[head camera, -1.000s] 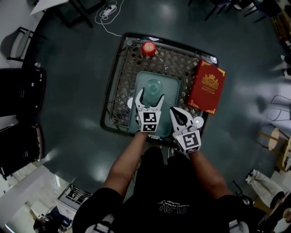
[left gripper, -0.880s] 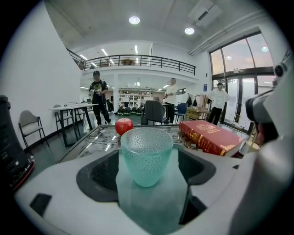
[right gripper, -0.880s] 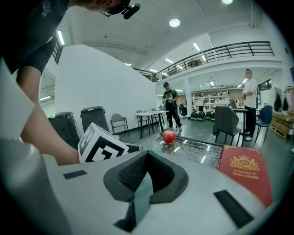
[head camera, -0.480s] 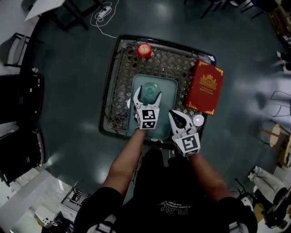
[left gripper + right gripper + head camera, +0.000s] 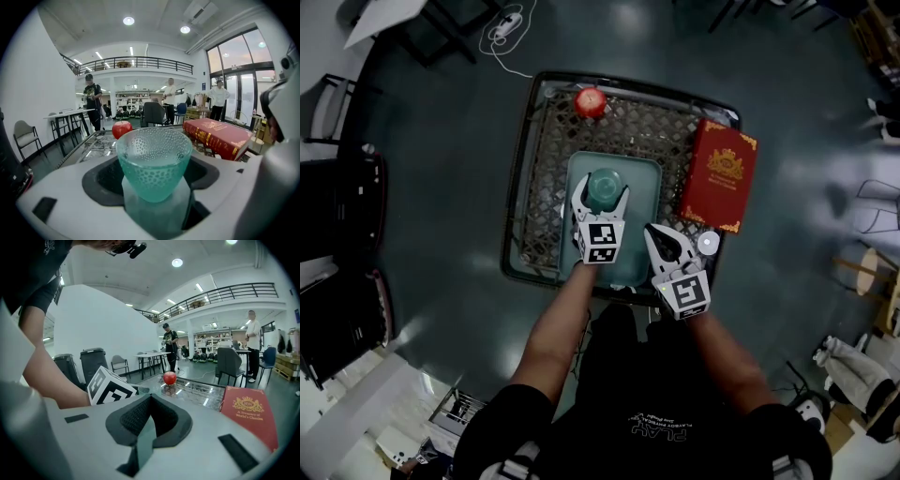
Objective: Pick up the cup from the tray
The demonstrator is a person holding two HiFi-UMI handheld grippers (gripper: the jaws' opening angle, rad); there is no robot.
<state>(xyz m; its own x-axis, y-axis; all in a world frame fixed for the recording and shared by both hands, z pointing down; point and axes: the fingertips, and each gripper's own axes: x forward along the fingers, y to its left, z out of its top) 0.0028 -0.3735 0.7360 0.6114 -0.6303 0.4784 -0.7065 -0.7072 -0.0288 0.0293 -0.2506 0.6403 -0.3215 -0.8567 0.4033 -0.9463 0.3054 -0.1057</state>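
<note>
One cup [image 5: 606, 185] sits on one tray [image 5: 643, 180] between the left gripper's [image 5: 601, 195] spread jaws, seemingly untouched. The right gripper [image 5: 660, 240] is pressed together, empty; one apple [image 5: 590, 100] and one book [image 5: 722, 174] lie nearby.

The cup [image 5: 153, 161] is translucent teal, glass-like, its wall rough with small bumps; the tray [image 5: 645, 192] under it looks smooth and matt. The table [image 5: 528, 169] is dark metal mesh with a glossy top, the book [image 5: 719, 173] has a red cover with shiny gold stamping, and the apple [image 5: 590, 100] is glossy.
</note>
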